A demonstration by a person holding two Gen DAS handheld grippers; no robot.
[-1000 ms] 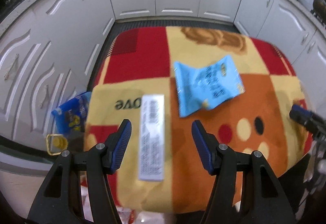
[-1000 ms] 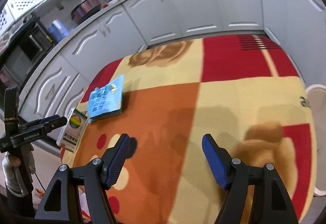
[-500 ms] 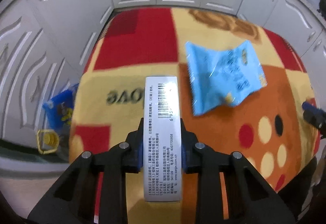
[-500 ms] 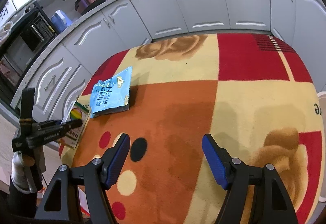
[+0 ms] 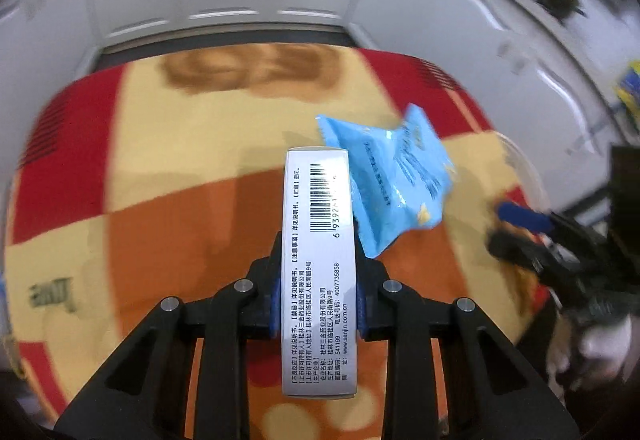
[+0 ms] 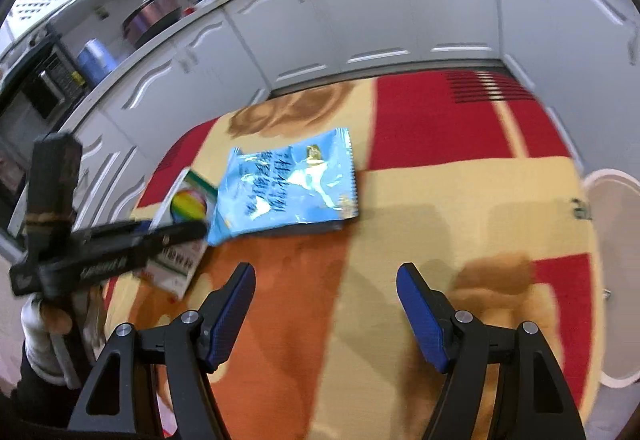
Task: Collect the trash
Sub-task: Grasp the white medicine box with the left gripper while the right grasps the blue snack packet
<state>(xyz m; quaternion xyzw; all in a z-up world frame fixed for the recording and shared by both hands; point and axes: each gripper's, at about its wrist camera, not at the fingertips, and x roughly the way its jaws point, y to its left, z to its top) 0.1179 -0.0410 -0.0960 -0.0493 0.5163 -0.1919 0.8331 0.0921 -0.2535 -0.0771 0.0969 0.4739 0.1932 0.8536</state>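
Note:
My left gripper (image 5: 318,252) is shut on a narrow white medicine box (image 5: 318,280) with a barcode, which hangs lifted over the patterned tablecloth (image 5: 180,208). A crumpled light-blue snack wrapper (image 5: 396,180) lies flat on the cloth just right of the box's far end. The right wrist view shows the same wrapper (image 6: 288,188) ahead and to the left, with the box (image 6: 184,224) and the left gripper (image 6: 120,240) beside its left edge. My right gripper (image 6: 326,280) stands open over the orange patch, nothing between its fingers; its blue fingers (image 5: 520,218) enter the left wrist view at the right.
White kitchen cabinets (image 6: 360,20) curve round the far side of the table. A white round bin (image 6: 612,280) stands off the table's right edge. A gloved hand (image 6: 40,332) holds the left gripper at the lower left.
My left gripper has shut on the white box, lifted it off the cloth and swung it right, toward the blue wrapper. The right gripper has stayed open.

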